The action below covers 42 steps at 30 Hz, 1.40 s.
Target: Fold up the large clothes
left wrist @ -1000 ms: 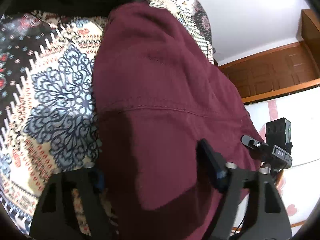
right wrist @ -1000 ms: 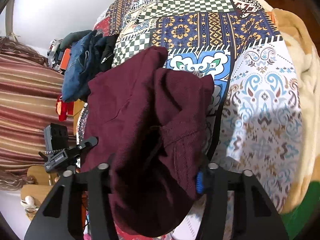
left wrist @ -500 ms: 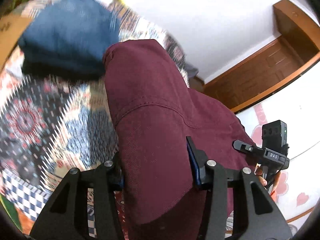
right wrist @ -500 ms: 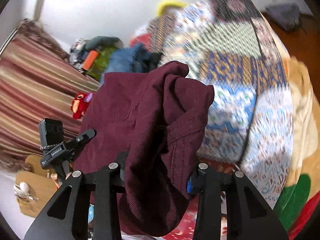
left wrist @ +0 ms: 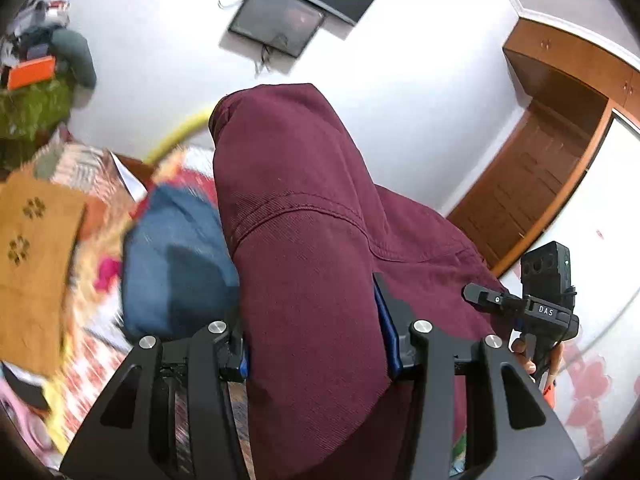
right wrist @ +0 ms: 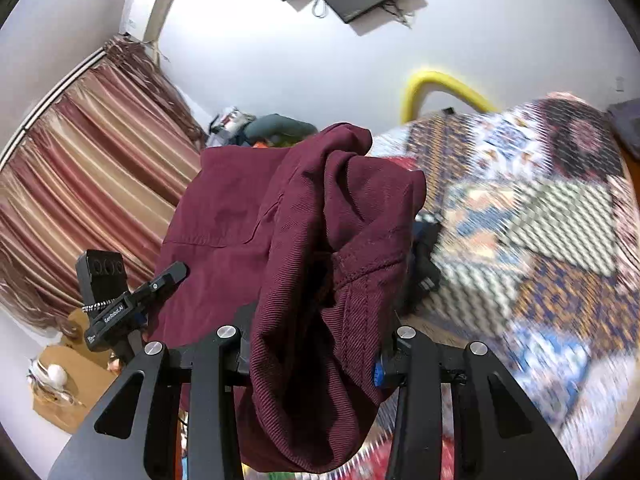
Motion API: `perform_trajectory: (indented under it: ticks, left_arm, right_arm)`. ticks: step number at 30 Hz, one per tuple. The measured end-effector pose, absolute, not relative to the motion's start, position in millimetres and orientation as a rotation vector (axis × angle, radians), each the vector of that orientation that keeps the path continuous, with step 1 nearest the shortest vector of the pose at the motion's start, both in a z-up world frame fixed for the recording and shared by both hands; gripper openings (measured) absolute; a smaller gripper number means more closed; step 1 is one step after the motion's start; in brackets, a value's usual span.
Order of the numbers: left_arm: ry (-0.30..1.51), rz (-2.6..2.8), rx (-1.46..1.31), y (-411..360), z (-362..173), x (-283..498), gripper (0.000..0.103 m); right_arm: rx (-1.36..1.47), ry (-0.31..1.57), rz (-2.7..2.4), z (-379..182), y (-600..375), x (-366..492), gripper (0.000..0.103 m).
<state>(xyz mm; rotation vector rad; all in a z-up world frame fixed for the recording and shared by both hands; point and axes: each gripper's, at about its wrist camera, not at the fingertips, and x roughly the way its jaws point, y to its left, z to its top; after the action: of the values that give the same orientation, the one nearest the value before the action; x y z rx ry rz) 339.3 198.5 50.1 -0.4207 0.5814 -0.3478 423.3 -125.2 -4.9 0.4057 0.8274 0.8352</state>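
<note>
A large maroon garment [left wrist: 304,248] hangs between both grippers, lifted off the bed. My left gripper [left wrist: 314,340] is shut on one folded end of it; the cloth bulges over the jaws and hides the fingertips. My right gripper [right wrist: 312,348] is shut on the other bunched end of the maroon garment [right wrist: 304,240]. The right gripper's body shows at the right of the left wrist view [left wrist: 536,308], and the left gripper's body shows at the left of the right wrist view [right wrist: 116,300].
A patterned bedspread [right wrist: 540,248] covers the bed below. Folded blue jeans [left wrist: 176,264] lie on it. A brown mat [left wrist: 32,256], a yellow hoop [right wrist: 436,84], striped curtains [right wrist: 80,184], a wooden wardrobe [left wrist: 552,168] and a wall screen [left wrist: 280,20] surround the bed.
Both grippers have risen and tilted up with the maroon garment; the views now show the wall and screen instead of mostly the bedspread. The grip on the cloth is unchanged.
</note>
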Motion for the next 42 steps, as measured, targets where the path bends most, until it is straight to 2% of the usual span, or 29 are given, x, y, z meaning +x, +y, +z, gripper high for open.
perform_trajectory:
  ticks: [4, 8, 13, 15, 17, 20, 23, 33, 42]
  left_arm:
    - [0.576, -0.319, -0.426, 244.9, 46.0, 384.7, 0.048]
    - [0.619, -0.271, -0.449, 283.0, 12.4, 441.4, 0.048]
    - [0.799, -0.145, -0.417, 307.3, -83.1, 522.2, 0.049]
    - [0.859, -0.083, -0.369, 309.3, -116.2, 539.7, 0.055]
    - [0.831, -0.081, -0.313, 308.5, -133.9, 542.2, 0.060]
    - [0.793, -0.100, -0.285, 307.1, -132.4, 535.9, 0.062]
    - [0.819, -0.058, -0.276, 305.1, -130.9, 532.4, 0.064]
    - [0.777, 0.047, -0.158, 263.4, -78.9, 448.8, 0.063]
    - [0.504, 0.003, -0.096, 188.8, 14.7, 317.9, 0.063]
  right_arm:
    - [0.413, 0.813, 0.856, -20.2, -87.4, 467.6, 0.035]
    - [0.438, 0.835, 0.833, -62.9, -51.8, 520.3, 0.035]
    - [0.387, 0.976, 0.712, -141.4, -19.1, 572.8, 0.035]
    - [0.361, 0.992, 0.684, -172.7, -16.1, 583.4, 0.037]
    - [0.380, 0.977, 0.703, -178.7, -19.6, 585.5, 0.039]
    - [0.358, 0.980, 0.702, -174.1, -23.3, 582.4, 0.042]
    - [0.280, 0.962, 0.643, -161.9, -21.9, 565.5, 0.048]
    - [0.251, 0.863, 0.528, -101.4, -53.9, 494.1, 0.049]
    - [0.225, 0.566, 0.613, 2.7, -68.4, 371.6, 0.049]
